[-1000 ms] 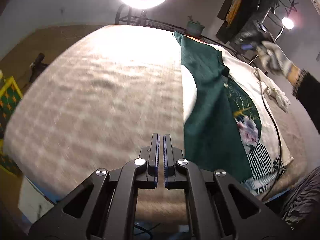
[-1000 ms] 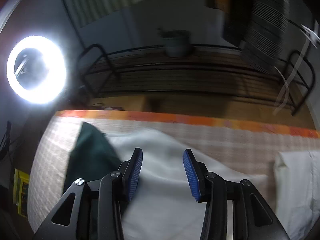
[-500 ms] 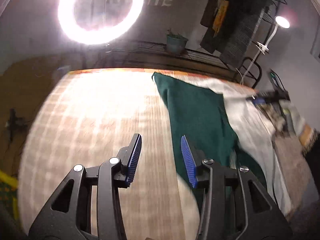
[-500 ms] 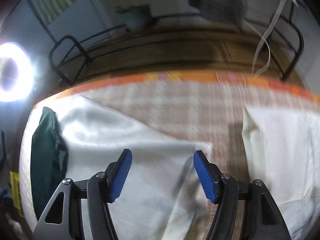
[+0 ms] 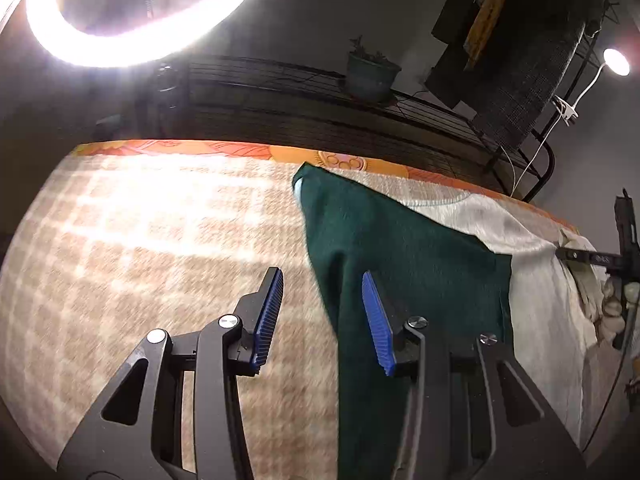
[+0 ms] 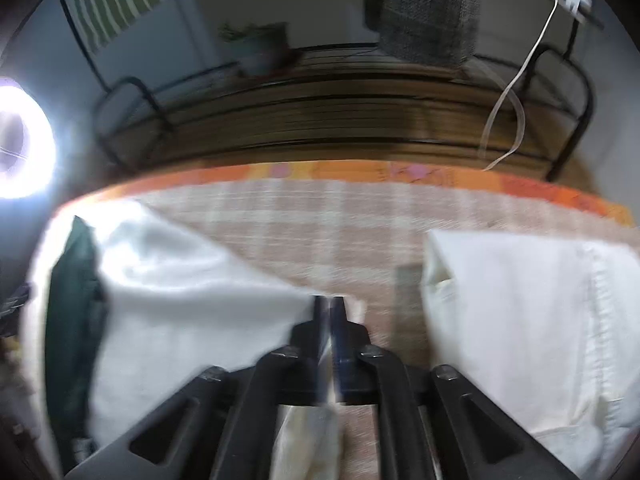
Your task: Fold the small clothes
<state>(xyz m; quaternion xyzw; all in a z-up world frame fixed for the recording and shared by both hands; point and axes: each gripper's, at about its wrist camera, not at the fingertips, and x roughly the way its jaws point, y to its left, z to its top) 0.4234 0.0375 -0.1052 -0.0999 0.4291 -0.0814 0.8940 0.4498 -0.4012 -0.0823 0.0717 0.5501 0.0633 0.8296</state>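
The right tongs (image 6: 329, 312) have just been closing and are pinched on the corner of a white garment (image 6: 192, 312) spread on the checked bed (image 6: 340, 216). The left tongs (image 5: 322, 316) stand apart, empty, at the edge of a dark green cloth (image 5: 400, 248) lying over that garment. Both look soft, light and limp, best held at corners or hems. A second white garment (image 6: 520, 320) lies beside it: three cloths in all.

A home bedroom: checked bedspread (image 5: 160, 260), hanging clothes (image 5: 480, 32), potted plant (image 5: 370, 76).

The left gripper (image 5: 322, 320), jaws apart, straddles the green garment's (image 5: 404, 256) left edge.
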